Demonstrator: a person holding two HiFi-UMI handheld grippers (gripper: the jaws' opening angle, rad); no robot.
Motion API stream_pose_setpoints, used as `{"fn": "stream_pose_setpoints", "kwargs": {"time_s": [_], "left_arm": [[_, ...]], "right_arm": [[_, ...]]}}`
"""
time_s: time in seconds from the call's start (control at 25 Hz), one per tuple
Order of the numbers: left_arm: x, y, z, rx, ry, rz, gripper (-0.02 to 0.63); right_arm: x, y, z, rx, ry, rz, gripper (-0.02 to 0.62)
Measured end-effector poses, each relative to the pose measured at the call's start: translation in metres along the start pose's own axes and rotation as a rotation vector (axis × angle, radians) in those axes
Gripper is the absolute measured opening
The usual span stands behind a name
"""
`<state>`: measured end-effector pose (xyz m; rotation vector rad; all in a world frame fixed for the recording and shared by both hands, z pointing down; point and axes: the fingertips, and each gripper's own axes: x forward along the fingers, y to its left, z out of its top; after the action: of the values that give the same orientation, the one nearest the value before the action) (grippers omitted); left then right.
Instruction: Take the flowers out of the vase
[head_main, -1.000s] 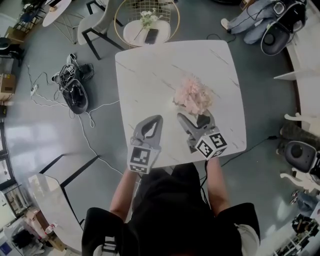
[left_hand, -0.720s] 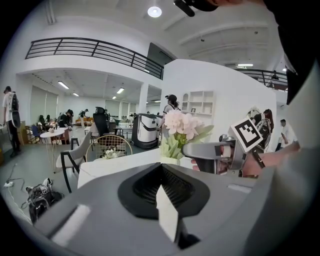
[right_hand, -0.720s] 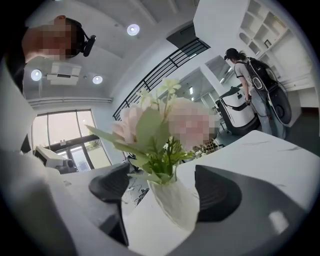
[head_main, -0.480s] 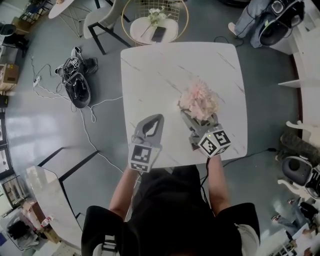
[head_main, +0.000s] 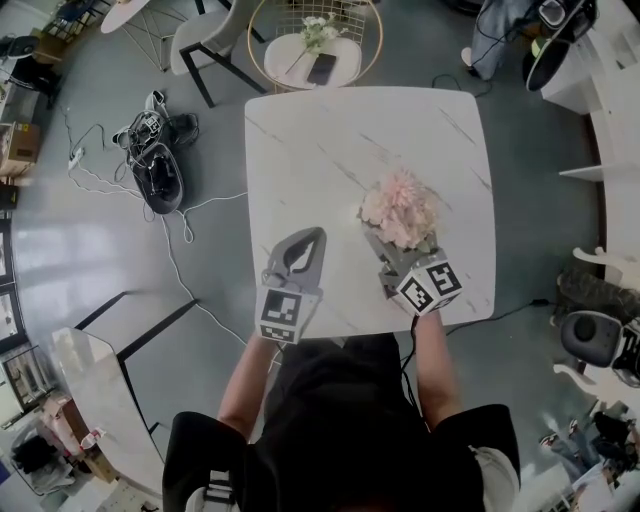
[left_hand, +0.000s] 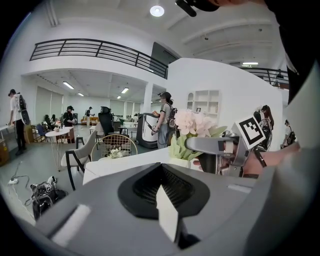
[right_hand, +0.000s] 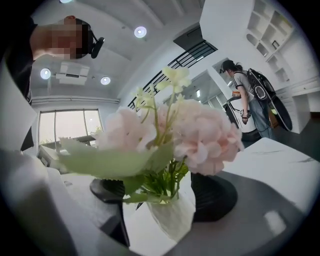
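From above, the pink flowers (head_main: 400, 208) hide the vase (right_hand: 172, 215). The right hand-held gripper (right_hand: 160, 192) straddles it with jaws wide. The left hand-held gripper (head_main: 315, 238) is closed and empty.

A: Colour log. Flowers (right_hand: 200, 135)?
B: Pale pink heads, with a few cream-yellow sprigs above. Leaves (right_hand: 107, 161) are light green and the stems a darker green.
A: Vase (right_hand: 172, 215)?
B: White, with a faint creased pattern.
A: Table (head_main: 330, 140)?
B: White marble with thin grey veins. The floor (head_main: 90, 250) is glossy grey.
A: Tools?
B: Left gripper (head_main: 315, 238) is mid grey with black ribbed pads (left_hand: 170, 182). Right gripper (head_main: 390, 248) is the same grey. Each has a cube with black-and-white square markers.
A: Anything else?
B: The person's top (head_main: 340, 430) is black. The round side table (head_main: 312, 45) has a gold wire rim and a white top.
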<state>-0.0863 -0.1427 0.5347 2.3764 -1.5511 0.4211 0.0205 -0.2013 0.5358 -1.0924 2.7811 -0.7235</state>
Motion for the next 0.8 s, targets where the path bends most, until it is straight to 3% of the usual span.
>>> {"fn": "stream_pose_setpoints", "kwargs": {"time_s": [0.4, 0.8], "left_arm": [[-0.002, 0.007, 0.002, -0.004, -0.002, 0.009, 0.008], [-0.006, 0.012, 0.002, -0.005, -0.003, 0.019, 0.008]], "right_arm": [[0.003, -0.005, 0.009, -0.037, -0.007, -0.044, 0.213], [0.004, -0.006, 0.008, -0.05, 0.006, -0.049, 0.132]]}}
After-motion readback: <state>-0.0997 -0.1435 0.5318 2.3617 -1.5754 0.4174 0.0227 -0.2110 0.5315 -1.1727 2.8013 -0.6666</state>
